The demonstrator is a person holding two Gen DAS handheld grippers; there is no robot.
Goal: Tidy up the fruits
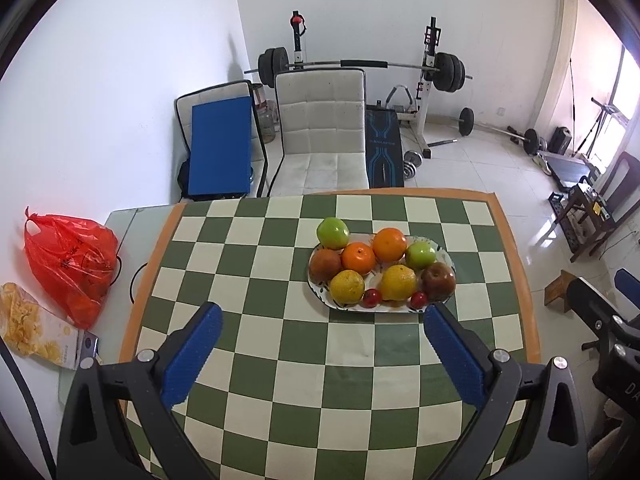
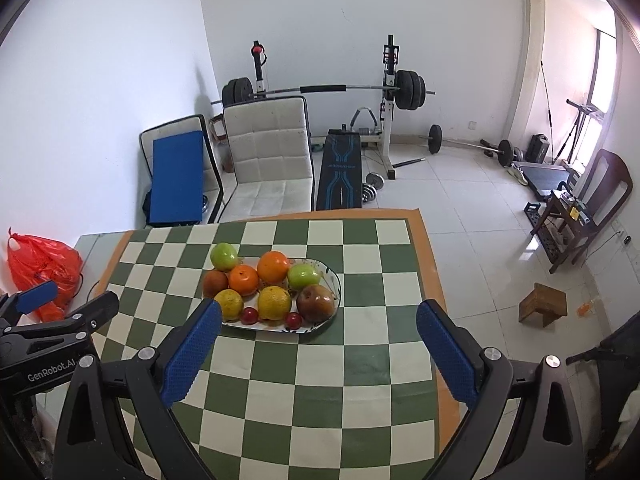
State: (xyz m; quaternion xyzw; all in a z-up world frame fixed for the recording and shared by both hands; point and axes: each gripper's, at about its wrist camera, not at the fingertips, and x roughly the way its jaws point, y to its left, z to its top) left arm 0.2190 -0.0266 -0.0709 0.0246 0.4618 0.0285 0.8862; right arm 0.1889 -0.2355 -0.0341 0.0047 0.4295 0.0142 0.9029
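An oval white plate [image 1: 447,257] [image 2: 335,280] sits on the green-and-cream checkered table and holds several fruits: two green apples [image 1: 333,233] [image 2: 224,257], two oranges [image 1: 389,244] [image 2: 273,267], two yellow citrus [image 1: 398,282] [image 2: 274,303], brownish-red fruits [image 1: 439,281] [image 2: 316,303] and two small red fruits [image 1: 371,297] [image 2: 249,315]. My left gripper [image 1: 323,318] is open and empty, above the table just short of the plate. My right gripper [image 2: 319,316] is open and empty, its left finger near the plate's near-left rim.
A red plastic bag [image 1: 68,260] [image 2: 42,266] and a snack box [image 1: 36,330] lie left of the table. A white chair [image 1: 322,132] stands behind the table. Weight bench and barbell rack [image 1: 428,76] stand at the back. The left gripper's body [image 2: 44,344] shows at left.
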